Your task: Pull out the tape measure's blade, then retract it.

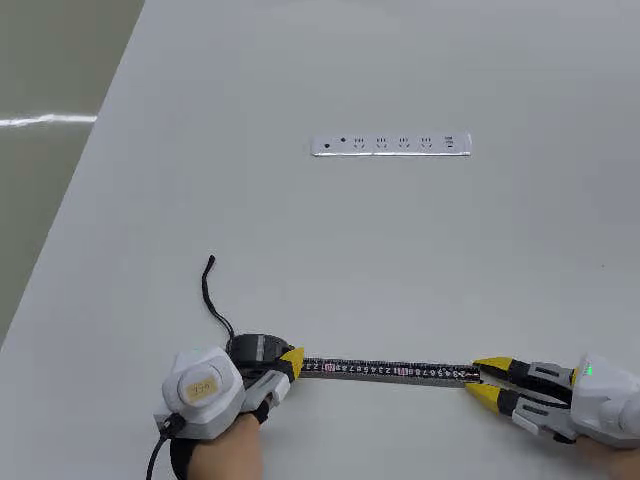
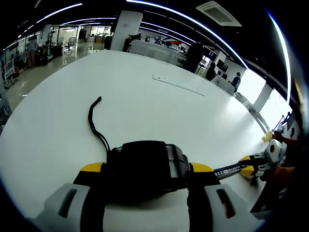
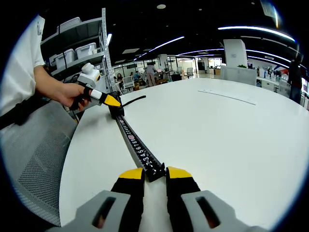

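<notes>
Two claws are engaged on the tape measure near the front edge of the white bench [image 1: 400, 250]. The left claw [image 2: 147, 169] is closed around the black case [image 1: 252, 349]. The right claw [image 3: 155, 173] is closed on the free end of the blade [image 1: 390, 370], which is drawn out flat along the bench between them. The pull-out is judged done or nearly so, with the retraction not yet begun.

Several faults may be expected from here. If the right claw's pinch is released all at once, the sprung blade is likely to be whipped back, so that its end is slammed against the case mouth or the case is jolted in the left claw. If the blade is fed back off-line, it could be twisted or kinked, since only its narrow tip is held. The case is held by its sides between yellow-tipped jaws, so it could be turned or slid out should the pull be taken at an angle. The black wrist strap [image 1: 212, 295] is trailed loose on the bench beyond the case, apart from the blade, so snagging is thought unlikely.

The case is seated right between the left claw's jaws. The blade's end is seated between the right claw's tips, and the case lies well apart from that claw. A white power strip [image 1: 390, 145] is laid far off across the bench.
</notes>
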`<state>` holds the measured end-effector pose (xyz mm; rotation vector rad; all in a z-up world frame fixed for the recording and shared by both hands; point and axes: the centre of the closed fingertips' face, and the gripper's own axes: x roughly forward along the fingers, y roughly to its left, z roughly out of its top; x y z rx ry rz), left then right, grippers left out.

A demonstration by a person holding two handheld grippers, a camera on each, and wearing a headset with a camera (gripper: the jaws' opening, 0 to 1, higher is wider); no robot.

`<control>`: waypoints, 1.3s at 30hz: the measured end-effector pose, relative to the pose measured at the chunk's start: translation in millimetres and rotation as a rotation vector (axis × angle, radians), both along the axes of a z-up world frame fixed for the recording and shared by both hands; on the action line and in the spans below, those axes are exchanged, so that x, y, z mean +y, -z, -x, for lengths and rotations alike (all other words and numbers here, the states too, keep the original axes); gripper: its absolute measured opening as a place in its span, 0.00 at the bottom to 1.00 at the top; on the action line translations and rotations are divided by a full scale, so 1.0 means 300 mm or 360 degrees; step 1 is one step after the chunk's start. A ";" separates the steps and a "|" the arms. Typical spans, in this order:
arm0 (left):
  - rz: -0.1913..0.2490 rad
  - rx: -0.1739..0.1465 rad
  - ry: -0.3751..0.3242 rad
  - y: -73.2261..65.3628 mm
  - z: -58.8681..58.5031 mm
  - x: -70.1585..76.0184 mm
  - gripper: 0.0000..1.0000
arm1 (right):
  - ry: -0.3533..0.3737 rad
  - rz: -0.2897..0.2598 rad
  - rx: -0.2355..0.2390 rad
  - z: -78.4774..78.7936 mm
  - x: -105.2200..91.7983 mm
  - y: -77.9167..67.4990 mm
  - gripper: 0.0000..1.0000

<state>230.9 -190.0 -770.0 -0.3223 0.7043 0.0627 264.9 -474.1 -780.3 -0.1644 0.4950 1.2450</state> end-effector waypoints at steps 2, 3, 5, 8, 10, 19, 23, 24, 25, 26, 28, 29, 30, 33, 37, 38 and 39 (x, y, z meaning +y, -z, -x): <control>0.0000 -0.0001 -0.0001 0.000 0.000 0.000 0.66 | -0.0010 0.0004 -0.0011 0.001 0.001 0.001 0.16; 0.0000 -0.0001 -0.0002 0.000 0.000 0.000 0.66 | -0.0011 0.0004 -0.0014 0.001 0.002 0.002 0.16; 0.0000 -0.0003 -0.0003 0.000 0.000 0.000 0.66 | -0.0011 0.0002 -0.0017 0.000 0.003 0.001 0.15; 0.0000 -0.0005 -0.0006 0.000 -0.001 0.000 0.66 | -0.0016 0.0006 -0.0030 -0.001 0.004 0.000 0.15; 0.0000 -0.0003 -0.0006 0.000 -0.001 0.000 0.66 | -0.0020 0.0011 -0.0036 -0.002 0.001 0.002 0.13; -0.0004 0.0004 -0.0005 0.001 0.001 -0.002 0.66 | -0.0017 -0.0009 -0.0028 0.001 0.001 0.005 0.13; -0.0005 0.0008 -0.0003 0.002 0.000 -0.003 0.65 | -0.0013 -0.0010 -0.0031 0.005 0.000 0.005 0.12; -0.0007 0.0009 -0.0003 0.002 0.000 -0.003 0.65 | -0.0012 -0.0011 -0.0033 0.006 0.000 0.005 0.12; -0.0007 0.0012 -0.0002 0.002 0.000 -0.003 0.65 | -0.0011 -0.0012 -0.0031 0.006 0.000 0.005 0.12; -0.0005 0.0015 -0.0004 0.002 0.000 -0.002 0.65 | -0.0008 -0.0014 -0.0027 0.006 0.000 0.005 0.12; -0.0002 0.0023 -0.0005 0.001 0.000 -0.003 0.65 | -0.0007 -0.0017 -0.0021 0.006 0.000 0.006 0.12; -0.0003 0.0024 -0.0006 0.001 0.001 -0.003 0.65 | -0.0008 -0.0018 -0.0021 0.006 0.001 0.005 0.12; -0.0004 0.0028 -0.0009 0.001 0.002 -0.002 0.64 | -0.0009 -0.0018 -0.0019 0.007 0.002 0.006 0.12; -0.0004 0.0035 -0.0020 0.001 0.003 -0.002 0.64 | -0.0011 -0.0028 -0.0016 0.010 0.005 0.004 0.12; -0.0006 0.0040 -0.0031 0.002 0.003 0.000 0.64 | -0.0015 -0.0029 -0.0029 0.010 0.014 0.004 0.12; -0.0005 0.0045 -0.0030 0.002 0.004 0.000 0.64 | -0.0015 -0.0029 -0.0030 0.009 0.014 0.005 0.12; -0.0003 0.0043 -0.0031 0.002 0.004 -0.001 0.64 | -0.0017 -0.0028 -0.0035 0.009 0.015 0.003 0.12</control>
